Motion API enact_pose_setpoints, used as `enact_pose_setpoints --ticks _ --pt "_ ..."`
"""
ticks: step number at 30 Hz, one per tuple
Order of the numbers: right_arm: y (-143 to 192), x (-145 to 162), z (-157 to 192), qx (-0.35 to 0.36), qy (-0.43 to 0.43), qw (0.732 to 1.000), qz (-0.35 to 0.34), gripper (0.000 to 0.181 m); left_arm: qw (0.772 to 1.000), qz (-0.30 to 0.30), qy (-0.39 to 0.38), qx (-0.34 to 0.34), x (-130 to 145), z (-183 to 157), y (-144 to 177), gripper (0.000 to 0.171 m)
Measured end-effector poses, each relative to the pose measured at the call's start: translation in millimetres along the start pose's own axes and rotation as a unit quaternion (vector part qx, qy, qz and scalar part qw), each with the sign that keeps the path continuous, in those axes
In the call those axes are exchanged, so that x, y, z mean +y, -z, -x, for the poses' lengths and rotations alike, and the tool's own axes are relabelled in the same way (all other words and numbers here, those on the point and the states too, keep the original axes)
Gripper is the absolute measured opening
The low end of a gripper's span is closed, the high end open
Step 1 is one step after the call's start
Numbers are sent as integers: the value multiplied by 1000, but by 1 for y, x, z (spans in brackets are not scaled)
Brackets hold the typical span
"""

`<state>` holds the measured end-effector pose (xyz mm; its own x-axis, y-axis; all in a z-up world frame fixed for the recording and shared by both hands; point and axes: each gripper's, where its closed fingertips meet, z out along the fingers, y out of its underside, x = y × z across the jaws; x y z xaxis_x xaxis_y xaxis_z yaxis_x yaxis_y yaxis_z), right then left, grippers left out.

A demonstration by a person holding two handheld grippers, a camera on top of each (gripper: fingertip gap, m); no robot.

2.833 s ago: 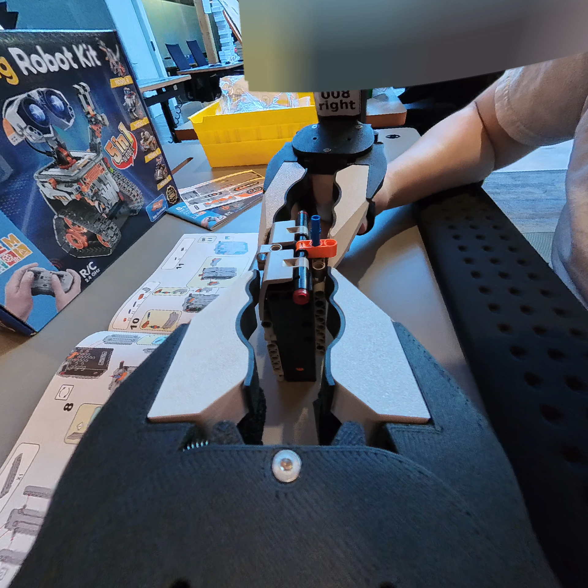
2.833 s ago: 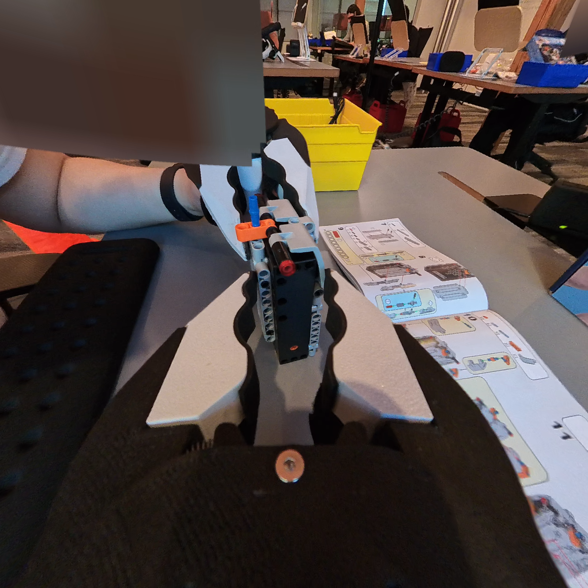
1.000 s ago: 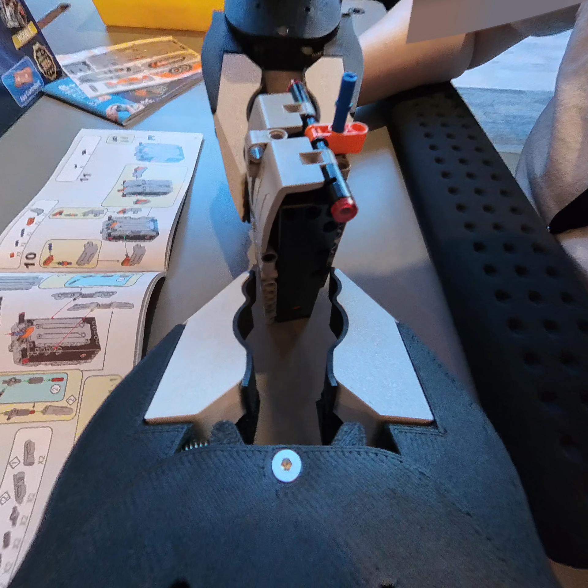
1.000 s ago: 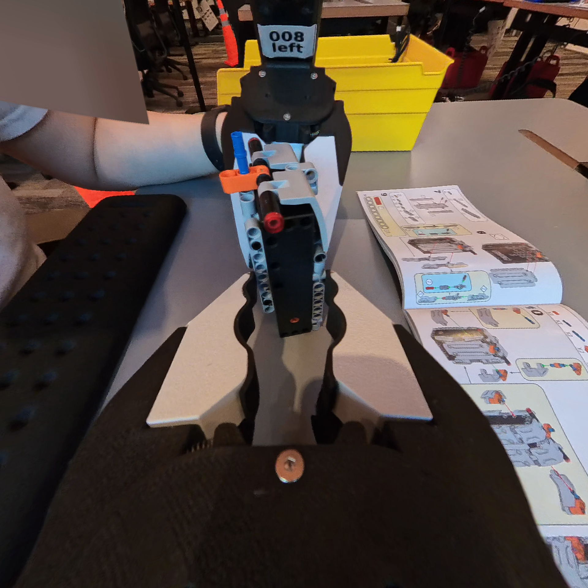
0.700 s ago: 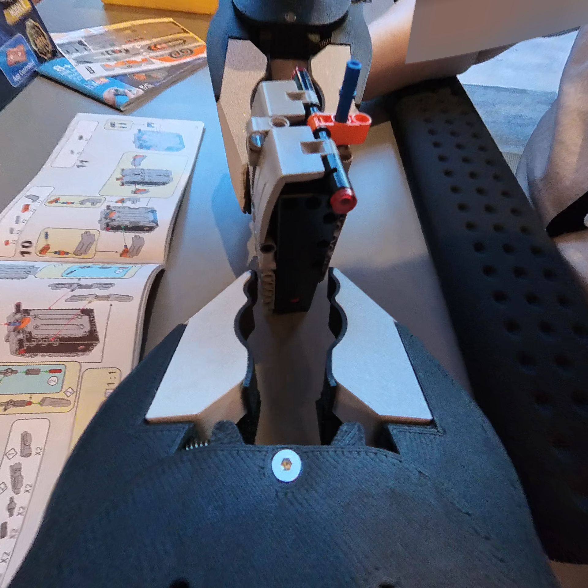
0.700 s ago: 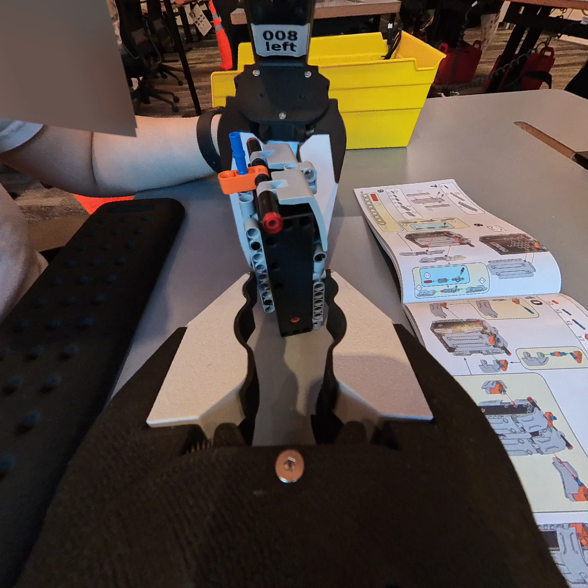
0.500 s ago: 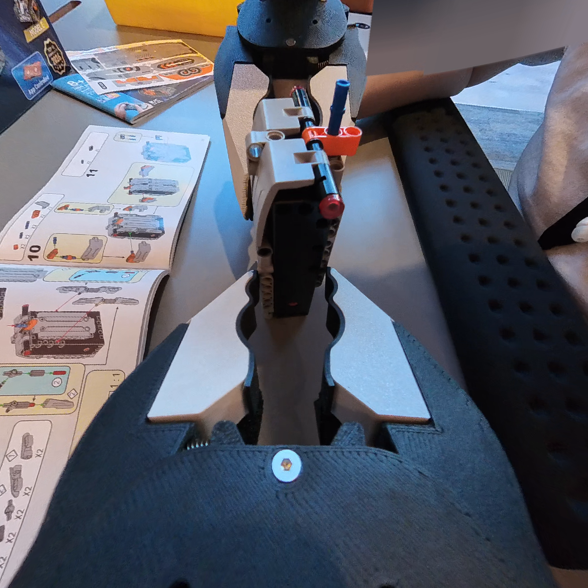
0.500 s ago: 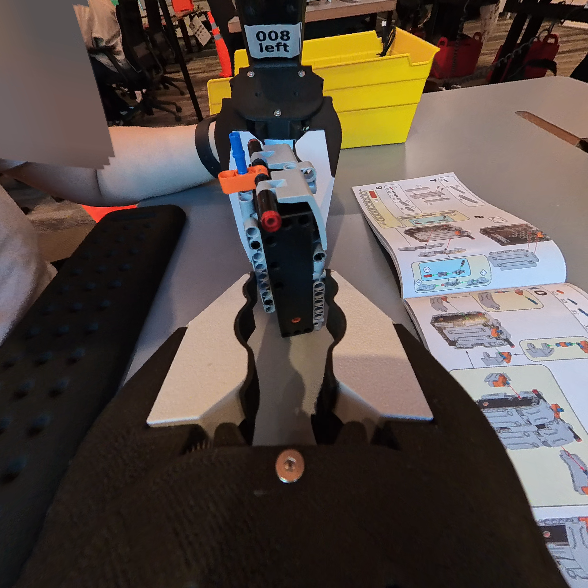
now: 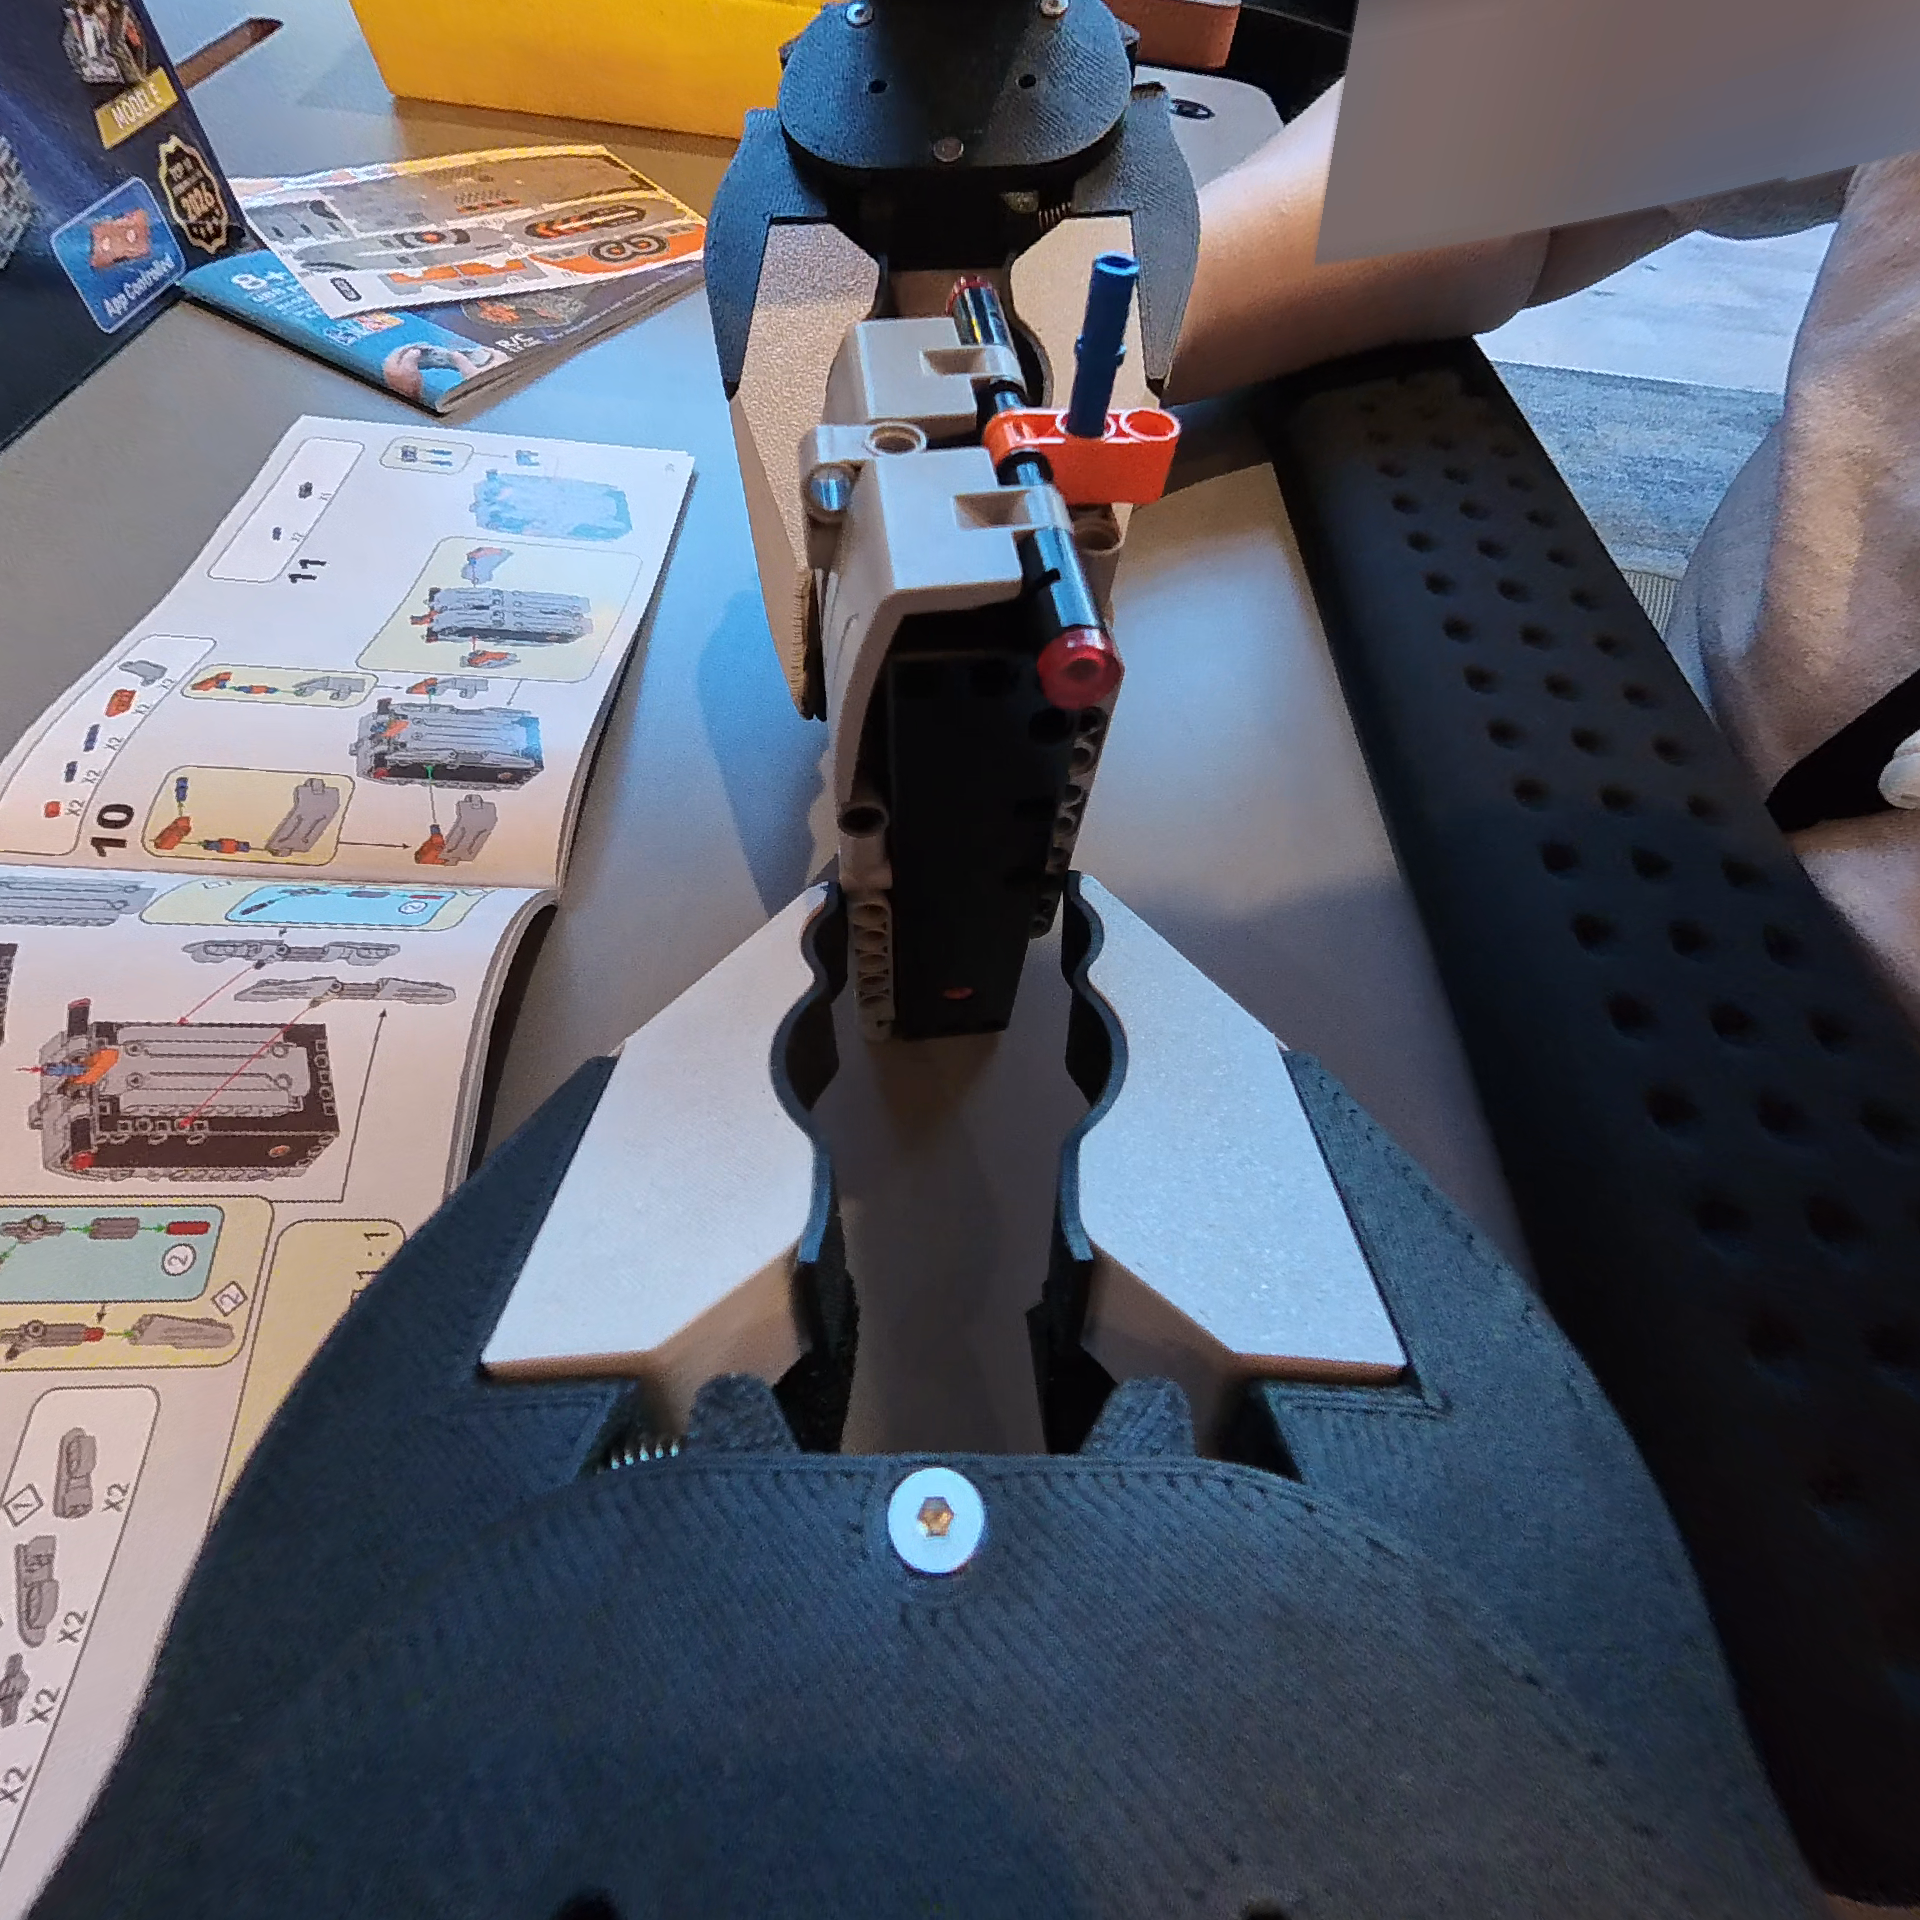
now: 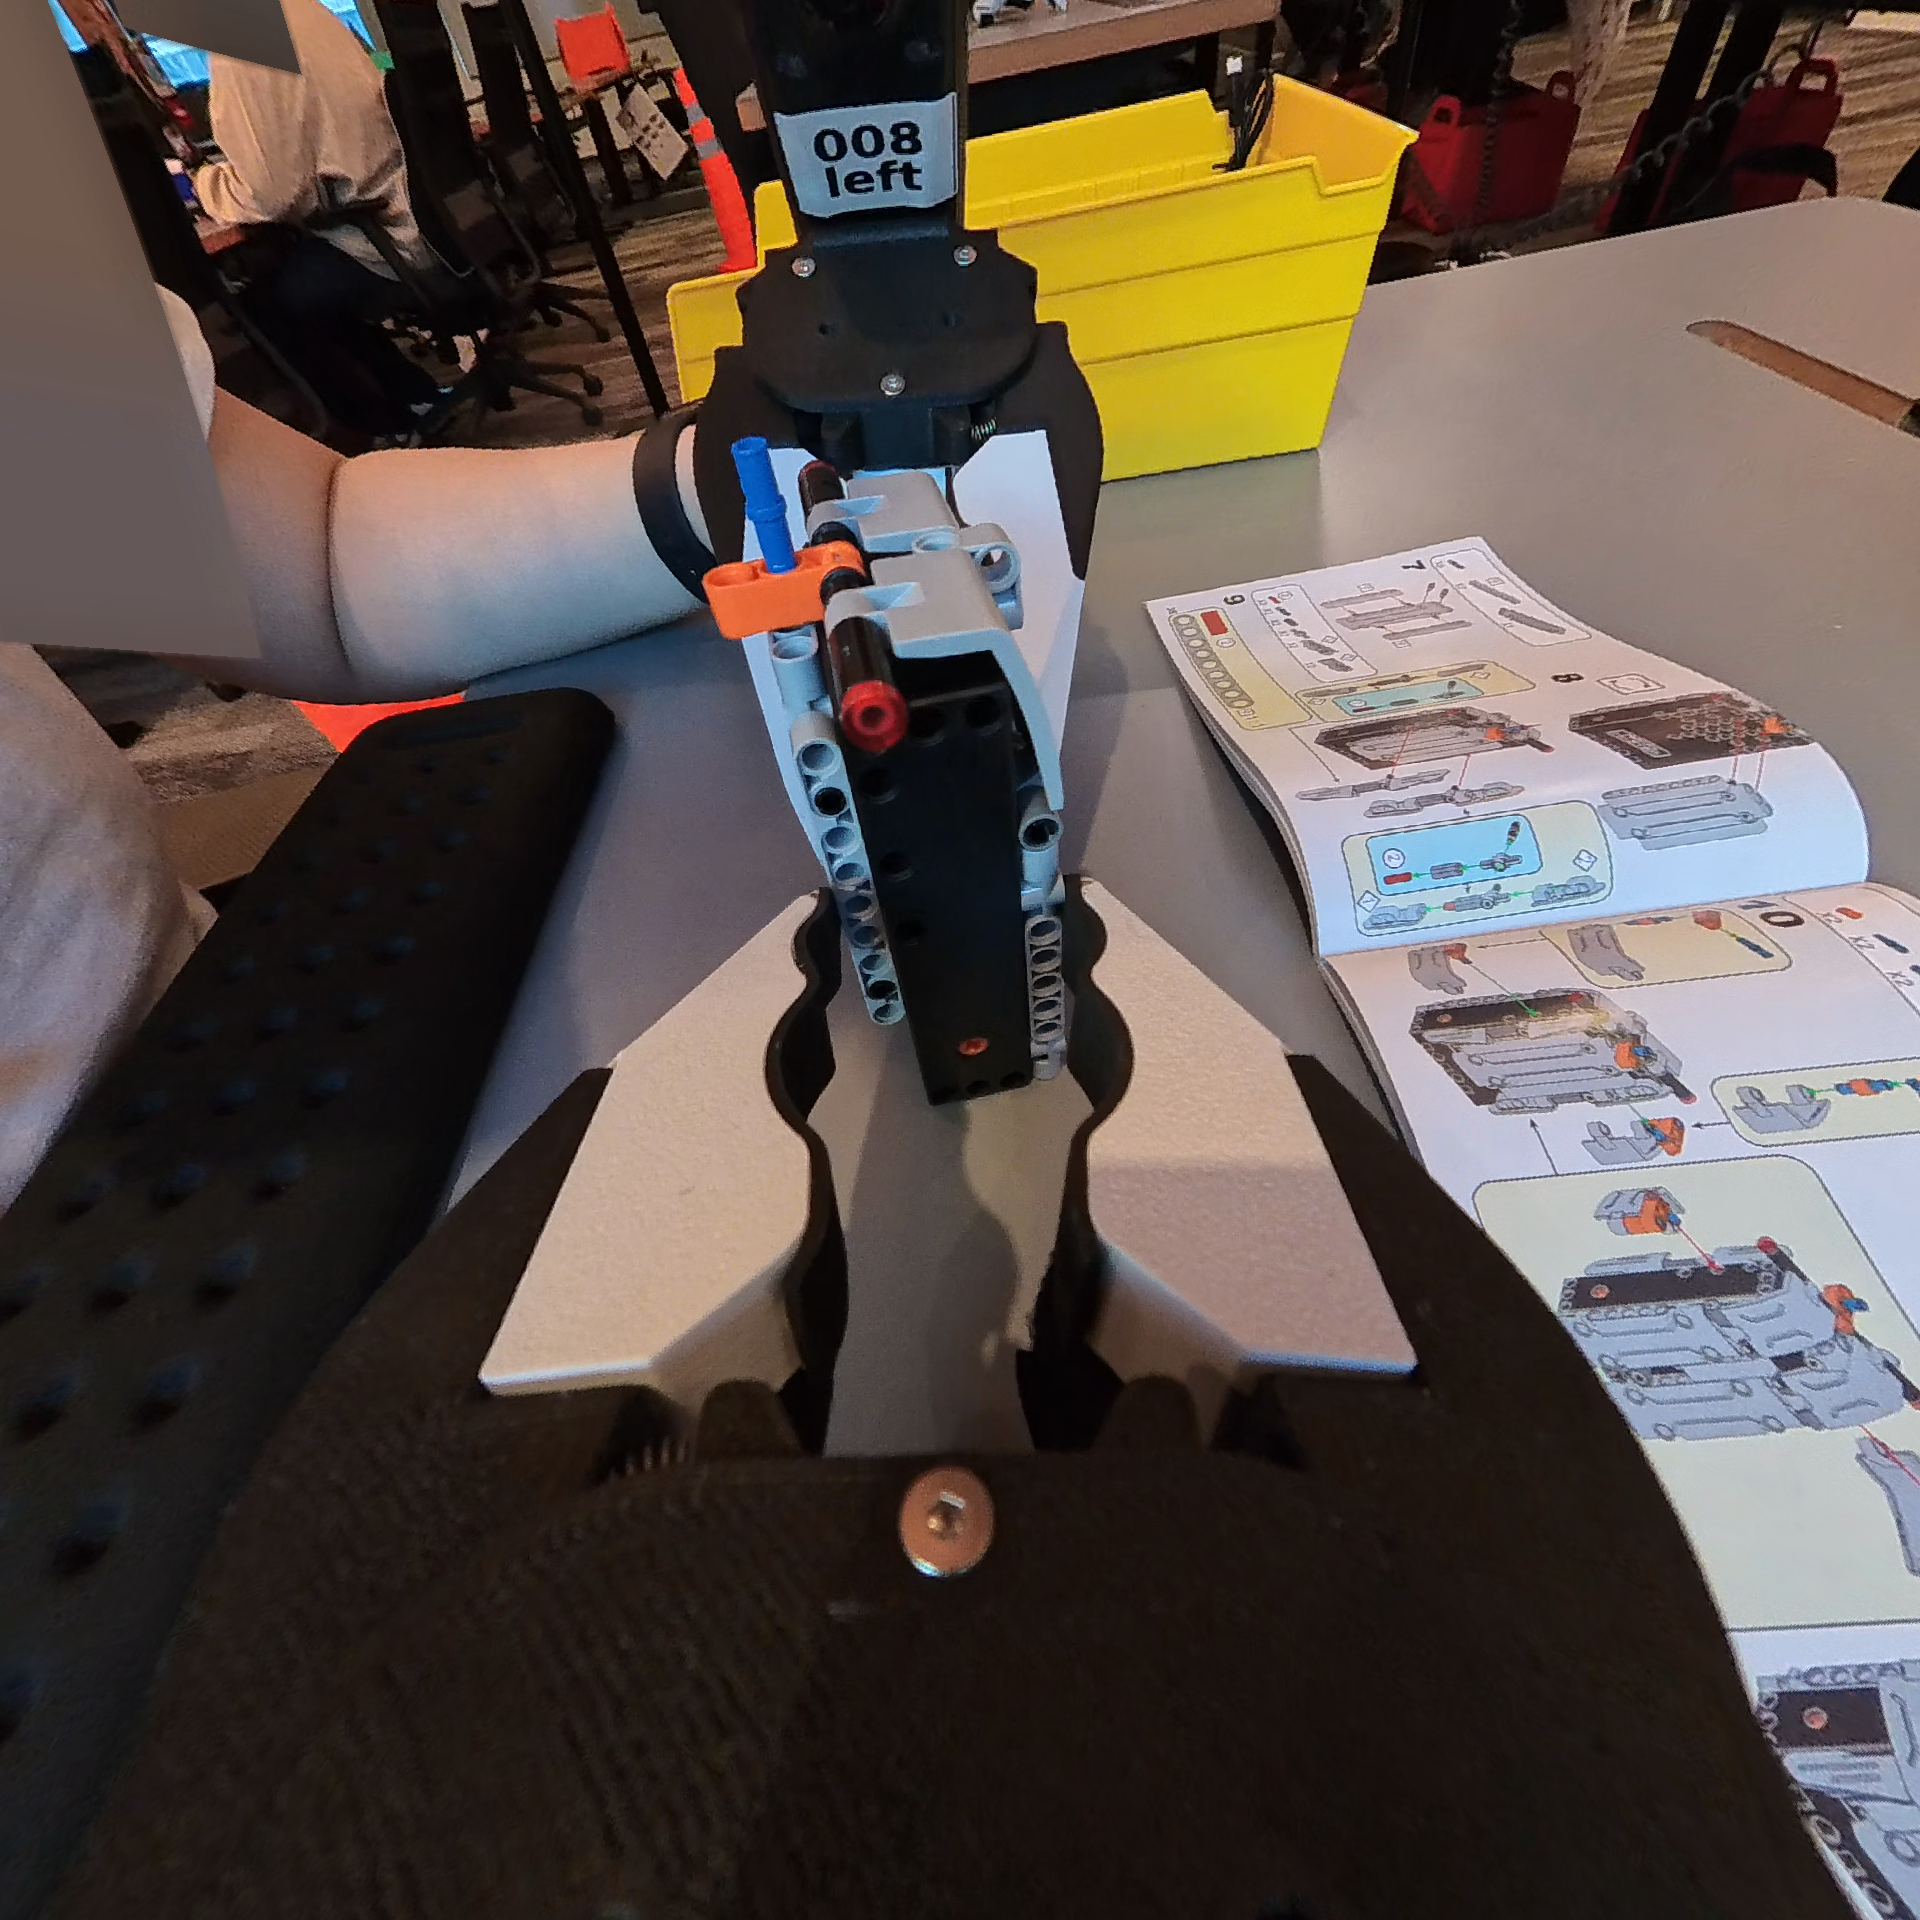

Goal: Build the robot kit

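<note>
A brick assembly (image 9: 961, 831) is held between both grippers over the grey table (image 9: 1226, 727). It is a black block with grey beams on its sides and light grey panels on top. A black axle with a red end (image 9: 1081, 665) runs along the top. An orange piece (image 9: 1091, 457) on the axle carries an upright blue pin (image 9: 1101, 332). My left gripper (image 9: 951, 930) is shut on the near end with its fingertips. My right gripper (image 10: 951, 935) is shut on the opposite end of the assembly (image 10: 945, 883). The two grippers face each other.
An open instruction booklet (image 9: 312, 727) lies on the table beside the assembly and also shows in the right wrist view (image 10: 1558, 831). A black perforated pad (image 9: 1662, 935) lies on the other side. A yellow bin (image 10: 1195, 260), a leaflet (image 9: 468, 260) and a kit box (image 9: 83, 156) are farther off. A person's forearm (image 10: 468, 551) is behind.
The assembly sat deeper between both pairs of fingers 2.8 s ago; now only the fingertips hold its ends. Over the last second both views shifted slightly and the grips are unchanged.
</note>
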<state>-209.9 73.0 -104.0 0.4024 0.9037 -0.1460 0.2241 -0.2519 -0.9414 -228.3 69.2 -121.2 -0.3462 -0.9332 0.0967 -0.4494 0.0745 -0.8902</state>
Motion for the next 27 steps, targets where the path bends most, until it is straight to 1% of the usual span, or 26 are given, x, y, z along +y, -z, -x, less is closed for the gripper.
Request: enact_pose_setpoints --ticks 13,21,27 --pt "1 0 -1 -2 -11 1000 -2 42 1000 6 -11 -11 1 2 -2 40" --pt "1 0 -3 -14 -49 999 -3 43 1000 5 -3 -12 1 3 -2 40" --pt "1 0 -4 -13 -52 999 -4 43 1000 5 -1 -14 1 4 -2 40"
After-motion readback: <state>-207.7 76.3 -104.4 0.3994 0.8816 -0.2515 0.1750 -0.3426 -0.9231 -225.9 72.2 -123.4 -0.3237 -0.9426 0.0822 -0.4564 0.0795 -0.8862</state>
